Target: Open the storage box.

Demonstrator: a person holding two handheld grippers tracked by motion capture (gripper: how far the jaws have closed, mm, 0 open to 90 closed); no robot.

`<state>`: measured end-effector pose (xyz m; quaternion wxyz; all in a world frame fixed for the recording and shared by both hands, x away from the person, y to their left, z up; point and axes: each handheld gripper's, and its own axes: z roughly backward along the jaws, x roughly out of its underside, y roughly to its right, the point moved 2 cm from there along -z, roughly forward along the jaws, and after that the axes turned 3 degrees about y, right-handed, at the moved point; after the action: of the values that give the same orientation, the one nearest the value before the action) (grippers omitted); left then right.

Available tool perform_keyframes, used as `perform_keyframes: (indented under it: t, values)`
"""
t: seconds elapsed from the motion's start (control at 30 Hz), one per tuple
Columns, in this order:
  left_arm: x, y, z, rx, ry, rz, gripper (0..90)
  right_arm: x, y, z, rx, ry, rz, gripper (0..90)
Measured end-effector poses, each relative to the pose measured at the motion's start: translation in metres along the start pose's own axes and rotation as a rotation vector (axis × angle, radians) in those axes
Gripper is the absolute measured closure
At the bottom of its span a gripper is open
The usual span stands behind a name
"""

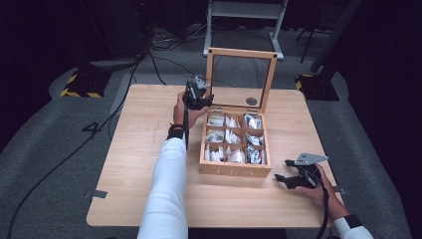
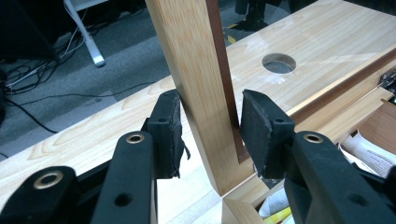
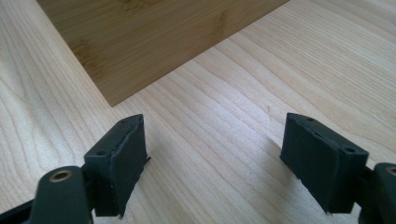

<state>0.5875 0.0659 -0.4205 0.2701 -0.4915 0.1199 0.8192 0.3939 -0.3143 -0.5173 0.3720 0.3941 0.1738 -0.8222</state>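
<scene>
A wooden box (image 1: 234, 172) with several compartments of white packets (image 1: 233, 155) stands on the table, its glass-paned lid (image 1: 241, 52) raised upright. In the high view my left gripper (image 1: 201, 99) is at the lid's left side near the hinge. In the left gripper view its jaws (image 2: 210, 135) straddle the lid's wooden side rail (image 2: 196, 70), pads against both faces, shut on it. My right gripper (image 1: 282, 170) rests low on the table just right of the box's front corner, open and holding nothing. In the right gripper view its jaws (image 3: 215, 158) stand wide apart over bare wood, facing the box wall (image 3: 154, 37).
The light wooden table (image 1: 144, 149) has a round cable hole (image 1: 251, 101) behind the lid. Cables, a yellow-striped stand base (image 1: 79, 84) and a white frame (image 1: 244, 20) lie on the grey floor beyond. The person's white sleeve (image 1: 166, 194) crosses the table's front left.
</scene>
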Motion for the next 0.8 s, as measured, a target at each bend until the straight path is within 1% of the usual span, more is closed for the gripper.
perform_keyframes:
  t: [0.03, 0.07, 0.17, 0.2, 0.37, 0.43, 0.47, 0.57, 0.6, 0.63, 0.67, 0.7, 0.73, 0.77, 0.8]
  values:
    - [0.0, 0.0, 0.0, 0.0, 0.0, 0.0, 58.8, 0.0, 0.0, 0.0, 0.0, 0.0, 0.0, 22.1]
    - [0.003, 0.0, 0.0, 0.009, 0.0, 0.009, 58.8, 0.0, 0.0, 0.0, 0.0, 0.0, 0.0, 22.0]
    - [0.006, 0.0, -0.001, 0.013, -0.008, 0.008, 58.9, 0.0, 0.0, 0.0, 0.0, 0.0, 0.0, 22.0]
    - [0.009, 0.001, -0.003, 0.014, -0.017, 0.006, 58.9, 0.0, 0.0, 0.0, 0.0, 0.0, 0.0, 22.0]
    - [0.014, 0.002, -0.004, 0.019, -0.026, 0.005, 58.3, 0.0, 0.0, 0.0, 0.0, 0.0, 0.0, 22.0]
    - [0.019, 0.004, -0.006, 0.025, -0.05, -0.006, 56.6, 0.0, 0.0, 0.0, 0.0, 0.0, 0.0, 22.1]
    - [0.019, 0.004, -0.005, 0.027, -0.065, -0.019, 55.4, 0.0, 0.0, 0.0, 0.0, 0.0, 0.0, 22.1]
    - [0.018, 0.006, -0.005, 0.029, -0.075, -0.029, 53.0, 0.0, 0.0, 0.0, 0.0, 0.0, 0.0, 22.0]
    - [0.017, 0.007, -0.003, 0.04, -0.086, -0.036, 48.7, 0.0, 0.0, 0.0, 0.0, 0.0, 0.0, 22.1]
    - [0.017, 0.007, -0.003, 0.04, -0.086, -0.036, 45.2, 0.0, 0.0, 0.0, 0.0, 0.0, 0.0, 22.1]
    - [0.016, 0.01, 0.0, 0.038, -0.096, -0.05, 42.0, 0.0, 0.0, 0.0, 0.0, 0.0, 0.0, 22.1]
    - [0.016, 0.01, 0.0, 0.038, -0.096, -0.05, 38.9, 0.0, 0.0, 0.0, 0.0, 0.0, 0.0, 22.0]
    - [0.013, 0.01, 0.005, 0.037, -0.107, -0.067, 35.1, 0.0, 0.0, 0.0, 0.0, 0.0, 0.0, 22.0]
    - [0.013, 0.01, 0.005, 0.037, -0.107, -0.067, 31.5, 0.0, 0.0, 0.0, -0.001, 0.0, 0.0, 22.0]
    - [0.011, 0.01, 0.01, 0.035, -0.118, -0.07, 28.6, 0.0, 0.0, 0.0, -0.001, 0.0, -0.001, 22.0]
